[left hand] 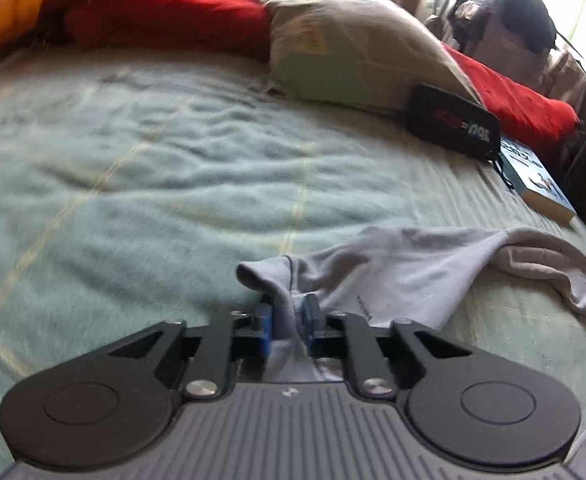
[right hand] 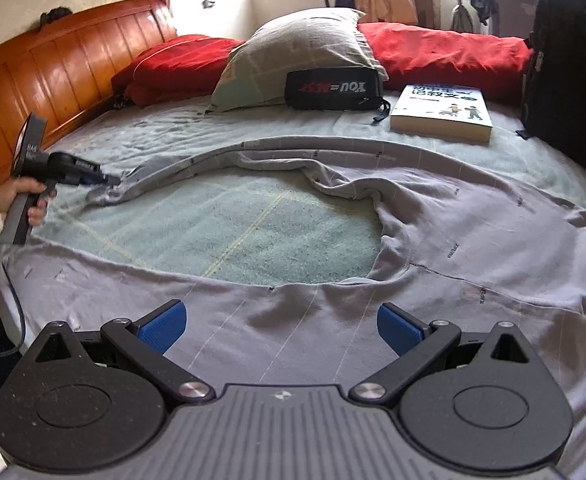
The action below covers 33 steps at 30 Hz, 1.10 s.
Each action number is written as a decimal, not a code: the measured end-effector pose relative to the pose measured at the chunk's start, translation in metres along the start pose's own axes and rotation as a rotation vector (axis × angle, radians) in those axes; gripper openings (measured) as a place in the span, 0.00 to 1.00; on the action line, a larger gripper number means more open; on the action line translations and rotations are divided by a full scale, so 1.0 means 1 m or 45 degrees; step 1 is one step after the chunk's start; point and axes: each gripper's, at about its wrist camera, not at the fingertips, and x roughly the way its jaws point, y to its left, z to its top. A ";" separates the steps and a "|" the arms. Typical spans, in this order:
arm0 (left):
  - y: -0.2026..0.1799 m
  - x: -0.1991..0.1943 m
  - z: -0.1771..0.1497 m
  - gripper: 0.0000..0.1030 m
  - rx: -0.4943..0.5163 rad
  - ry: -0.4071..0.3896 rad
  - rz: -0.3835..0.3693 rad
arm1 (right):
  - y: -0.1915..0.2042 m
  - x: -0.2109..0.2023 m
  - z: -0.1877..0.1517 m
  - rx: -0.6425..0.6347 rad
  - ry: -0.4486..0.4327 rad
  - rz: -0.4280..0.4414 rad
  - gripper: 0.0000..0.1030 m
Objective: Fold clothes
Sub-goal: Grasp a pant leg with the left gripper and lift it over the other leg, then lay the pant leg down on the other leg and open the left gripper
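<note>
Grey trousers (right hand: 473, 236) lie spread on the bed, legs pointing left and waistband at the right. In the left wrist view my left gripper (left hand: 289, 314) is shut on the cuff of the far trouser leg (left hand: 373, 276), grey cloth pinched between its blue pads. The right wrist view shows that same left gripper (right hand: 111, 182) at the left, held by a hand (right hand: 21, 196) in a white sleeve, gripping the far leg's end. My right gripper (right hand: 281, 322) stands open just above the near trouser leg (right hand: 253, 320), with nothing between its blue fingers (right hand: 161, 326).
On the light green bedspread (right hand: 253, 220) a grey pillow (right hand: 293, 52), red pillows (right hand: 445, 56), a black pouch (right hand: 333, 88) and a book (right hand: 441, 112) lie at the far end. An orange wooden headboard (right hand: 53, 72) runs along the left. A black backpack (right hand: 573, 72) stands at the right.
</note>
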 end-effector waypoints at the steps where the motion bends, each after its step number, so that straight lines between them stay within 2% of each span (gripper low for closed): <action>1: -0.001 0.000 0.006 0.11 0.021 -0.019 0.023 | 0.000 0.001 0.000 -0.001 0.001 0.002 1.00; 6: -0.008 0.002 0.045 0.11 0.060 -0.088 0.081 | -0.001 0.004 0.002 -0.009 -0.012 0.008 1.00; 17: -0.029 0.038 0.133 0.11 0.150 -0.233 0.168 | -0.018 0.014 0.015 -0.018 -0.045 -0.036 1.00; 26: -0.038 0.095 0.167 0.11 0.152 -0.210 0.250 | -0.039 0.030 0.019 0.013 -0.031 -0.088 1.00; 31: -0.033 0.120 0.177 0.15 0.121 -0.240 0.454 | -0.047 0.040 0.017 0.053 -0.010 -0.100 1.00; 33: -0.027 0.121 0.176 0.15 0.062 -0.235 0.460 | -0.047 0.042 0.016 0.057 -0.001 -0.096 1.00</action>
